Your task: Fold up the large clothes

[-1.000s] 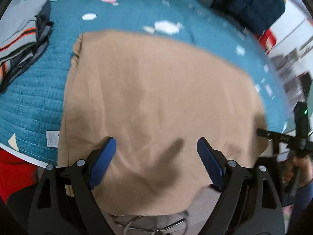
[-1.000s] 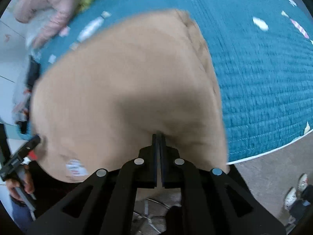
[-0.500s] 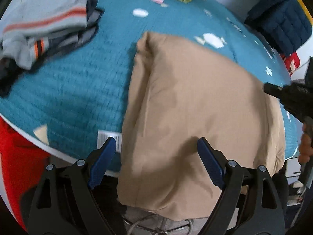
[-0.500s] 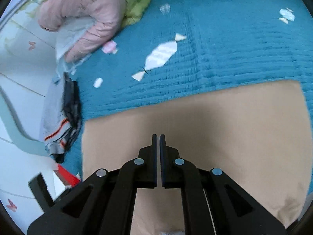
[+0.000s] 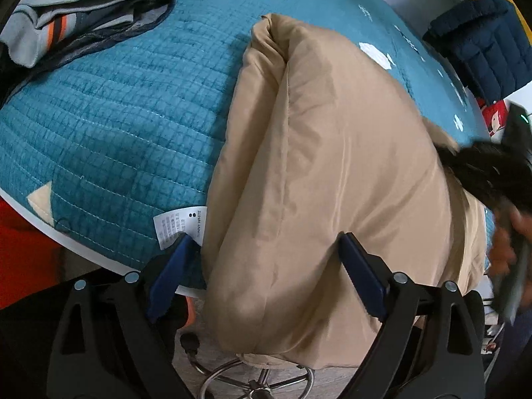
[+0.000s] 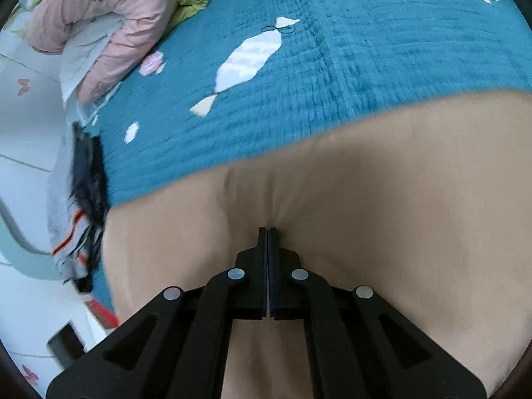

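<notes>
Now, count: you have one tan garment (image 5: 332, 173), one teal quilt (image 5: 116, 106), one grey striped pile (image 5: 76, 3) and one navy padded item (image 5: 485, 46).
Garment: it lies on the quilt's near side, folded into a thick bundle, with its lower end hanging past the bed edge over a chrome stool base (image 5: 256, 379).
Left gripper (image 5: 262, 262): your jaws stand wide apart, straddling the garment's hanging end; whether the blue pads (image 5: 360, 279) touch the cloth, you cannot tell.
Right gripper (image 6: 267, 232): your jaws are pressed together on a pinch of the garment (image 6: 365, 232), with creases running into the tips.
Edges: a white care tag (image 5: 179, 226) sits at the quilt's rim, just beside the garment's left fold.
Room: bare quilt (image 6: 332, 66) stretches beyond the garment; a pink duvet (image 6: 106, 23) lies far left, well apart.
Right side: your other hand and tool show there only as a blur.
</notes>
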`<state>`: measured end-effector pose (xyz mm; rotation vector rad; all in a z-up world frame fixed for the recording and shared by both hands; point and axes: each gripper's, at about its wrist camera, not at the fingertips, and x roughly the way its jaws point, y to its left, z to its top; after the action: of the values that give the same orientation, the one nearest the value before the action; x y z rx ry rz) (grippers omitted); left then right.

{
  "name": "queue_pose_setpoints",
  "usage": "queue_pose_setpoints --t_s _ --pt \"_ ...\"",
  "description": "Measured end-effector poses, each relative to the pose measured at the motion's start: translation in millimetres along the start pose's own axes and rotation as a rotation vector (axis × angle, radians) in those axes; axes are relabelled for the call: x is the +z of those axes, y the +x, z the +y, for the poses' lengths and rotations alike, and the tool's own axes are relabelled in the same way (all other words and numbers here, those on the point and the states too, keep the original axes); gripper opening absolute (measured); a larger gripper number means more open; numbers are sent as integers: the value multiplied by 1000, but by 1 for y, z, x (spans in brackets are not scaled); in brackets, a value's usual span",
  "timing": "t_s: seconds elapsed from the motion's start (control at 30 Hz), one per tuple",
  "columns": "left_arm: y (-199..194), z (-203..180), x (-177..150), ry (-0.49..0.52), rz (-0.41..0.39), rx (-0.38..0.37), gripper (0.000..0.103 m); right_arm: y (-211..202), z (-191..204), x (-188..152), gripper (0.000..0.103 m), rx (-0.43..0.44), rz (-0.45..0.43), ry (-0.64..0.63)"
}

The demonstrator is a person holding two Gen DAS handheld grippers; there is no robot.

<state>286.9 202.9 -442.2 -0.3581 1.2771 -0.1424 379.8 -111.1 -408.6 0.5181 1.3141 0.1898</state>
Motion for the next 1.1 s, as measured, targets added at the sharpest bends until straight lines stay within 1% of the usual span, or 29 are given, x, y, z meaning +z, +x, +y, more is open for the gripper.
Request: queue_pose_setpoints --t_s 0.07,0.17,0.27,0.4,0.5,0.57,0.67,0.77,0.83,0.93,1.03,1.1 --pt "2 -2 1 -4 -4 -3 90 -13 -6 -31 0 12 23 20" --pt "4 -5 1 -2 -8 -7 91 -9 -14 -58 0 17 37 37" --pt "2 -6 -2 0 4 -19 91 8 -14 -59 0 -23 13 7" --pt "-6 -2 -9 -16 0 -23 91 11 -3 -52 0 -65 -15 -30" --pt "-14 7 -14 -37 -13 -18 91 -9 -5 -63 0 -25 -24 -4" --pt "-18 15 -18 -60 -15 -22 91 -20 -8 -82 0 -6 -12 -5" --pt "-18 24 -22 -103 5 -43 91 -18 -16 -106 0 -7 -1 6" --pt "-16 27 -27 -102 11 -47 91 -20 -15 -121 0 -21 11 8" --pt "-13 31 -29 -124 25 -59 91 -13 -18 -125 0 -33 28 3" --pt "-7 34 -34 -145 38 -80 91 -5 -28 -123 0 6 24 15" --pt "-5 40 -37 -179 50 -104 91 -9 -27 -126 0 6 23 13" --pt "-6 39 -37 -182 48 -103 91 -13 -30 -133 0 13 36 32"
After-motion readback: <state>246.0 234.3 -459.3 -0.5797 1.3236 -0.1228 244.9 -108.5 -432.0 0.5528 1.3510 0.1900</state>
